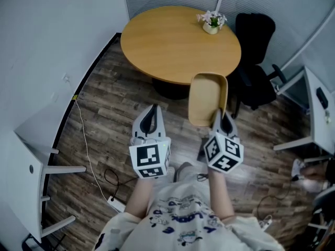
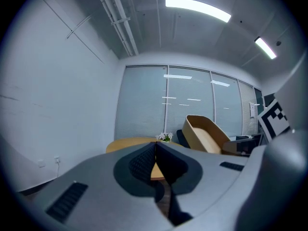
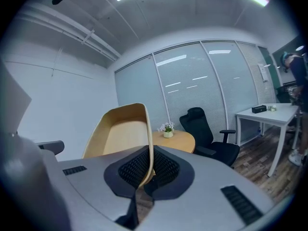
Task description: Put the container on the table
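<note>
A light wooden tray-like container (image 1: 207, 98) with rounded corners hangs in the air just short of the round wooden table (image 1: 167, 43). My right gripper (image 1: 222, 118) is shut on the container's near rim (image 3: 148, 162), and the container (image 3: 120, 131) stands tilted up in front of the camera. My left gripper (image 1: 152, 118) is to the left of it, shut with nothing between its jaws (image 2: 155, 154). In the left gripper view the container (image 2: 204, 134) shows at the right, apart from the jaws.
A small potted flower (image 1: 211, 21) stands at the table's far right edge. A black office chair (image 1: 255, 61) sits right of the table, a white desk (image 1: 319, 109) farther right. A white shelf (image 1: 36, 161) and floor cables (image 1: 86, 150) are at the left. Wood floor lies below.
</note>
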Action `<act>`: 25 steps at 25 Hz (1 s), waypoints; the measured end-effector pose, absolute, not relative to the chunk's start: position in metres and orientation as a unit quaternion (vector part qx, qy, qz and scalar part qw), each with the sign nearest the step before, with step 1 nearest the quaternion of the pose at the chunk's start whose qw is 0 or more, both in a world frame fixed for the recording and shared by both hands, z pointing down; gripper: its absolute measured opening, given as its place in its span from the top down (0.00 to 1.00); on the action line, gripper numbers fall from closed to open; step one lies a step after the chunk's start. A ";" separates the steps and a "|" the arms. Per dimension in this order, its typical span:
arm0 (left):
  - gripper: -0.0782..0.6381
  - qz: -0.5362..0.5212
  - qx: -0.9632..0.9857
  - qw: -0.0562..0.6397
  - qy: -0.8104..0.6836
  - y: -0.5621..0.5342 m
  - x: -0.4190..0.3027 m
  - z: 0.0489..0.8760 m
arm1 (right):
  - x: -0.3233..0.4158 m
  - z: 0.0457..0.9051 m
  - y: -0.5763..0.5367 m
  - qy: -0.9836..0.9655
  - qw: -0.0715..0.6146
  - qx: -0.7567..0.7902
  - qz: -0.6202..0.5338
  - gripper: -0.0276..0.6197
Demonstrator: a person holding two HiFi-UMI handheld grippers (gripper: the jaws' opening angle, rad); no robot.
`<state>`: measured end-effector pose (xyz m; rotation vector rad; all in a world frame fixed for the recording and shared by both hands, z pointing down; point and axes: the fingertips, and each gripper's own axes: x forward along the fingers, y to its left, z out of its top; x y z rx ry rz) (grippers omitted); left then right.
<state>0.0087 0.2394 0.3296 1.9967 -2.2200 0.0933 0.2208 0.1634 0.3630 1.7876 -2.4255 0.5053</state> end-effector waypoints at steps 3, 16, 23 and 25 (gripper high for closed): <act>0.89 0.032 0.665 0.083 -0.742 0.238 0.003 0.335 | 0.218 0.367 0.163 -0.791 0.048 0.586 0.168 0.93; 0.88 0.035 0.650 0.093 -0.754 0.176 -0.025 0.346 | 0.190 0.376 0.090 -0.797 0.052 0.576 0.172 0.93; 0.89 0.037 0.637 0.089 -0.765 0.110 -0.038 0.347 | 0.171 0.377 0.014 -0.809 0.050 0.559 0.172 0.93; 0.89 0.036 0.633 0.088 -0.769 0.089 -0.042 0.345 | 0.166 0.376 -0.009 -0.814 0.051 0.553 0.170 0.93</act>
